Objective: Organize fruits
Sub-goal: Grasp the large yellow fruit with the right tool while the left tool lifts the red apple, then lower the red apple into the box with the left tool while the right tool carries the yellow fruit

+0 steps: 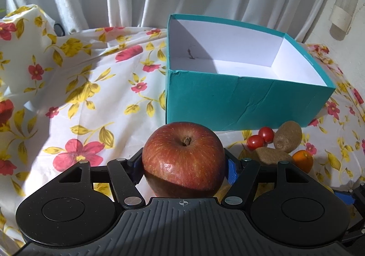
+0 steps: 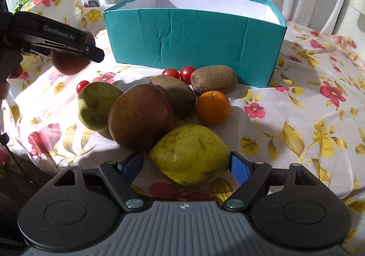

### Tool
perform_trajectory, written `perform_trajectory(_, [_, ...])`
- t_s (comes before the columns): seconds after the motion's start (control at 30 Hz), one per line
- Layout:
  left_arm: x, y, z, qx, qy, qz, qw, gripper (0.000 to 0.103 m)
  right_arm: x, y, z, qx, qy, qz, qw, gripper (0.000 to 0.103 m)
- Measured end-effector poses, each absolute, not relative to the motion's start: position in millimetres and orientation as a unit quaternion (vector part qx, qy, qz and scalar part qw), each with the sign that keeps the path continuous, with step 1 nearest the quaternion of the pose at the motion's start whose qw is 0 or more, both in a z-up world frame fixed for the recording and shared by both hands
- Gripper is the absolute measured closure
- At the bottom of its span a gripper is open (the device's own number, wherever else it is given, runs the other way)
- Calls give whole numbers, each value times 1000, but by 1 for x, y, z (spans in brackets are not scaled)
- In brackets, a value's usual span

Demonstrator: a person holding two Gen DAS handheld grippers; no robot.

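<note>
My left gripper [image 1: 183, 164] is shut on a red apple [image 1: 183, 158], held above the cloth in front of the open teal box [image 1: 241, 103]. In the right wrist view the left gripper [image 2: 68, 50] holds the apple [image 2: 68, 65] at the left. My right gripper [image 2: 187, 164] is open, its blue pads on either side of a yellow pear [image 2: 190, 153] on the table; contact is unclear. Ahead lie a dark red apple [image 2: 140, 117], a green pear [image 2: 97, 105], two kiwis [image 2: 213, 79], an orange [image 2: 213, 107] and cherry tomatoes [image 2: 179, 73].
The teal box [image 2: 194, 41] stands at the back of the table, white inside and empty. A floral cloth [image 2: 308, 107] covers the table, bunched over a lump at the far left [image 1: 22, 39]. White curtains hang behind.
</note>
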State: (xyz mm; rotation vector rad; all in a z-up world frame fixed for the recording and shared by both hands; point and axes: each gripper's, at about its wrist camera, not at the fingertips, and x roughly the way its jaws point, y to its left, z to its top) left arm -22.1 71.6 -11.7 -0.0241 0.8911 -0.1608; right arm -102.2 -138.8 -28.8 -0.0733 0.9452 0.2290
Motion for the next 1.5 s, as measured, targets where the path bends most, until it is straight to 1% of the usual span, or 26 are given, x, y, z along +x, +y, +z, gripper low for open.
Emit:
perform_trajectory(0.07, [-22,71,-11,-11,430,-77,900,32,-99,-139,-32,-36,459,115,880,23])
perform_trajectory(0.1, [-22,71,-11,-11,429,-76,900,32,-98,-139,-34,-40,460,113,880,27])
perform_trajectory(0.33, [-20,66,-7,-11,428,-80,900,32,-97,-142,-35,-45,455,111,882,27])
perform_trajectory(0.6, [-16,51,15,-4,403,-99,910,32,-89,-169,-20,-27,441,60,895,27])
perform_trajectory(0.93, [8,26,36,10,384,-117,916,31,-86,-186,-22,1,432,21,901,27])
perform_trajectory(1.5, [59,-8,32,30,380,-127,916,31,-79,-217,-7,47,396,-37,916,27])
